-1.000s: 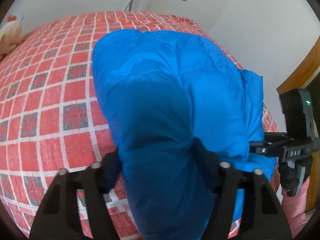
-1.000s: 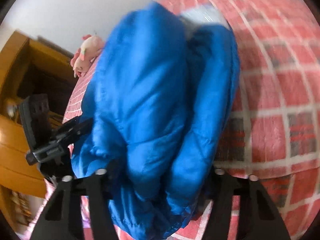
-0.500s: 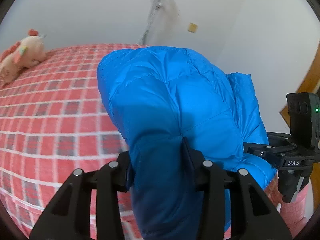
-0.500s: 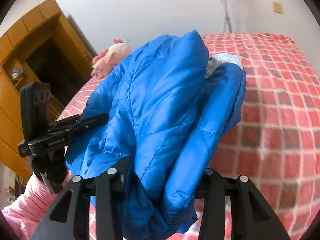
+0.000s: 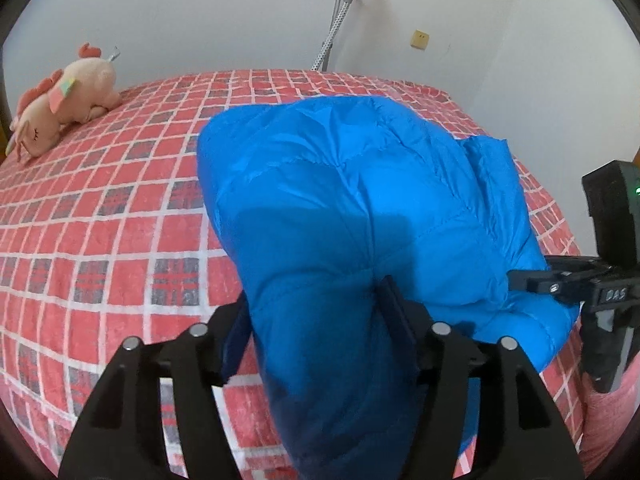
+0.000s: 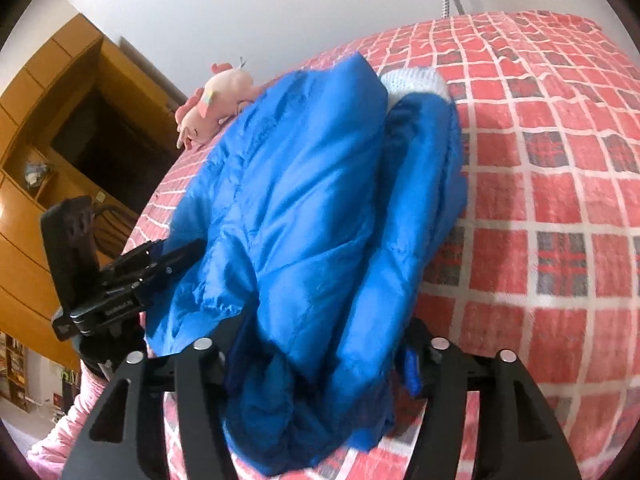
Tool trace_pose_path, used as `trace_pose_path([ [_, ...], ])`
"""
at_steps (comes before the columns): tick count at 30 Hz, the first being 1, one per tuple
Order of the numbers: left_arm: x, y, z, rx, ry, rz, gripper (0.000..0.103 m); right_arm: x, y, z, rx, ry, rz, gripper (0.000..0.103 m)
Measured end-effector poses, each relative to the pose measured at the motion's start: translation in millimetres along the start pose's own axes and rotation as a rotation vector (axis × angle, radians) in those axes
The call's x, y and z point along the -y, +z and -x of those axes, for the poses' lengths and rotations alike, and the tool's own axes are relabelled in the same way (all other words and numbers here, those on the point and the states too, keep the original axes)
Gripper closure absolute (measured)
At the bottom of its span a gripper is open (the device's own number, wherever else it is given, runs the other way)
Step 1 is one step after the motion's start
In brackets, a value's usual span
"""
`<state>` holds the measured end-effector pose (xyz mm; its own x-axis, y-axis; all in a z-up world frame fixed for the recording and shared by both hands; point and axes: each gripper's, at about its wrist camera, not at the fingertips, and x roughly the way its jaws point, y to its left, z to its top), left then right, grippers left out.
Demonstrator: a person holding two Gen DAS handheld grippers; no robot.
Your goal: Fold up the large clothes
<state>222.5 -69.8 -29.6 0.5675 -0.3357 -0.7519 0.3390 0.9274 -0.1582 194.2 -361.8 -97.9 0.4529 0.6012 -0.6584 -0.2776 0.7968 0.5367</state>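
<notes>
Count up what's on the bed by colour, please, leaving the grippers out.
Blue: 1, the puffer jacket, with a whitish patch showing at its far end in the right wrist view
Pink: 1, the plush toy
Total: 2, both lying on the red checked bedcover

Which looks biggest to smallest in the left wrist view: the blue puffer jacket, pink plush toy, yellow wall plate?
1. Blue puffer jacket, by far the largest, though it sits nearest the camera.
2. Pink plush toy at the far edge of the bed.
3. Yellow wall plate, the smallest and farthest away.
</notes>
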Motion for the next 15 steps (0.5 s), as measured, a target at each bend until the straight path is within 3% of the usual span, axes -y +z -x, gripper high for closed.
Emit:
trace_pose_path([
  [6,0,-19,34,0.059,0.009,-0.030,0.032,-28,-21,40,0.054,-0.037,0.067,0.034],
  [10,1,-32,38,0.059,0.022,-0.039,0.031,-30,-28,33,0.037,-0.156,0.056,0.033],
  [15,3,-41,26,0.048,0.027,-0.046,0.029,-19,-36,15,0.003,-0.215,0.033,0.033],
])
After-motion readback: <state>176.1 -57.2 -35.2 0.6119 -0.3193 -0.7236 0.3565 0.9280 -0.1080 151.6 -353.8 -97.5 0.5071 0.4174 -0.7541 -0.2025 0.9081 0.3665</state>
